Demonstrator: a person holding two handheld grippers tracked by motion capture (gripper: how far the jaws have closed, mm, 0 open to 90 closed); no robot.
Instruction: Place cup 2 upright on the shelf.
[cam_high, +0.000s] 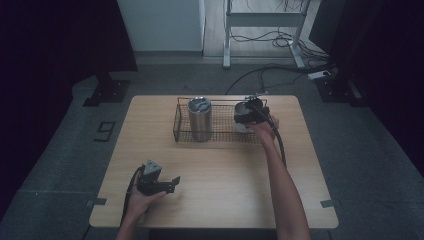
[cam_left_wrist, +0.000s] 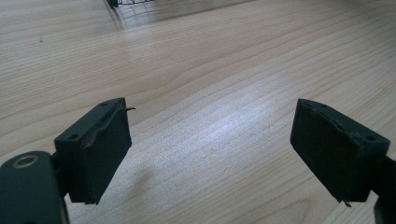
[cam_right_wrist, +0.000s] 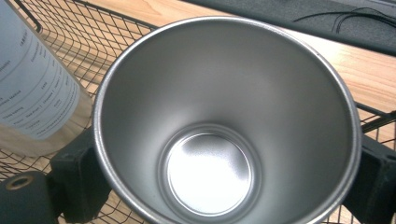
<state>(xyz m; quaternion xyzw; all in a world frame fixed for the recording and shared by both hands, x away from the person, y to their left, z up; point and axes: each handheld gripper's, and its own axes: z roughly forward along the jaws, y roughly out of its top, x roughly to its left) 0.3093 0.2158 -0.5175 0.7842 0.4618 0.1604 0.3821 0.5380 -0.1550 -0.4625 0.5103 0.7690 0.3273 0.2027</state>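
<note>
Nearest you, your left gripper (cam_high: 172, 181) rests low by the front-left corner of the tabletop (cam_high: 210, 200), held in your left hand (cam_high: 142, 200). In the left gripper view its two black jaws stand well apart with only bare wood between them, so it is open and carrying nothing. It has no part in the present step.

Farther off, along the back edge of the tabletop, sits the wire basket (cam_high: 181, 135). A tall steel tumbler (cam_high: 199, 119) stands upright in the basket's left half. At the basket's right end your right gripper (cam_high: 252, 114) is on the steel cup (cam_right_wrist: 224, 126). The right gripper view looks straight down into the cup's open mouth, with a jaw pressed to the outer wall on each side, so the grip is closed on the cup.

The step in hand looks like setting the cup into the basket's right end. I can't be sure from above whether its base is already on the mesh or just over it.

Next, lower until the base sits flat on the wire, keep clear of the tumbler and the basket's right rim, then open the jaws and lift straight up.
</note>
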